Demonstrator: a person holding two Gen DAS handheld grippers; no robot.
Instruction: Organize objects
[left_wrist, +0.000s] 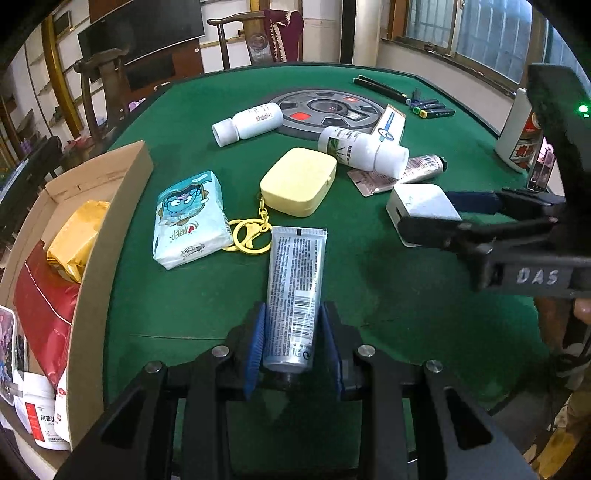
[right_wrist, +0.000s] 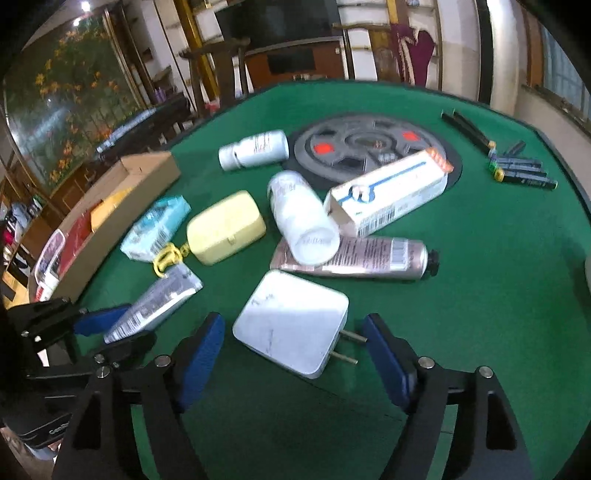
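Open brown cardboard box (left_wrist: 110, 236) at table's left edge: yellow packet (left_wrist: 75, 240), red pouch (left_wrist: 44, 314), white jars (left_wrist: 40, 413) inside. Left gripper (left_wrist: 293, 354) clenched on silver barcode-printed tube (left_wrist: 295, 291), tilted over green felt. Right gripper (right_wrist: 295, 354) released, straddling white square plug charger (right_wrist: 291, 321), pads apart from it.

Matt green felt table (left_wrist: 207, 295), glossy, perhaps foil, tube (left_wrist: 295, 288).

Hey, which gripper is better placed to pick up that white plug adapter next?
Right. The right gripper already straddles the white plug adapter on the green table, pads open on either side. The left gripper is shut on the silver tube.
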